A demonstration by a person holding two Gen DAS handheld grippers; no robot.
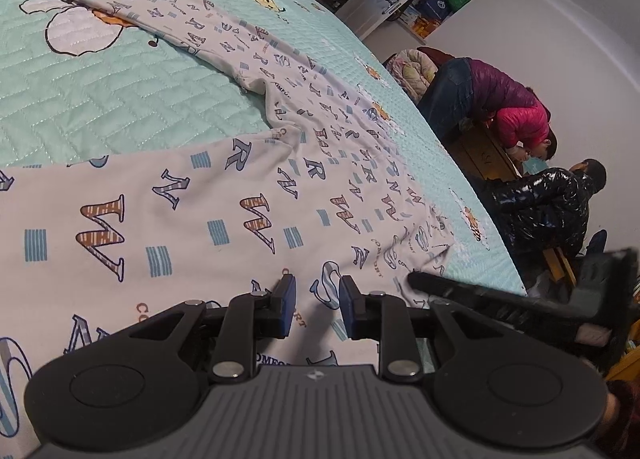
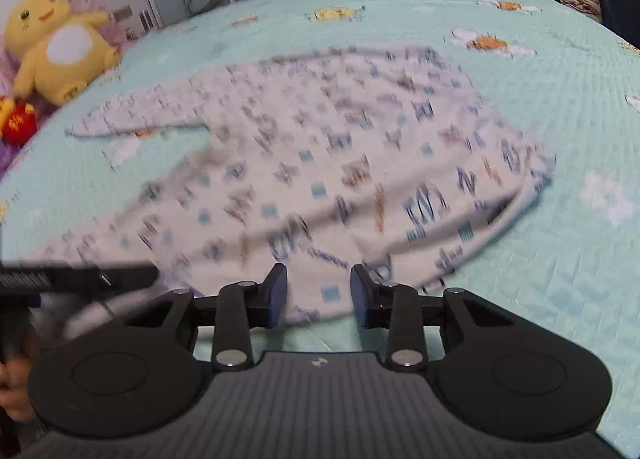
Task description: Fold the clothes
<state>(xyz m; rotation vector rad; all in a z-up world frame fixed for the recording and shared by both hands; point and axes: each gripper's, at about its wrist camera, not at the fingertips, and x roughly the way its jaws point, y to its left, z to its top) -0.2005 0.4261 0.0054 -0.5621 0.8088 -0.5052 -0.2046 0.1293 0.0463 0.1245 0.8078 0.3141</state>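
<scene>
On the bed [image 2: 540, 59], near its front edge, lies the garment [image 2: 320, 147] — spread, sleeves out, hem rumpled. Left tongs [image 1: 318, 309] stand apart over the cloth, nothing pinched. Right tongs [image 2: 319, 297] likewise apart, the hem lying between the pads but not gripped. Judged risk: a close from here may catch one layer only, or miss the edge — the fold would drag crooked. The right view is blurred, so the hem's layering is uncertain.
</scene>
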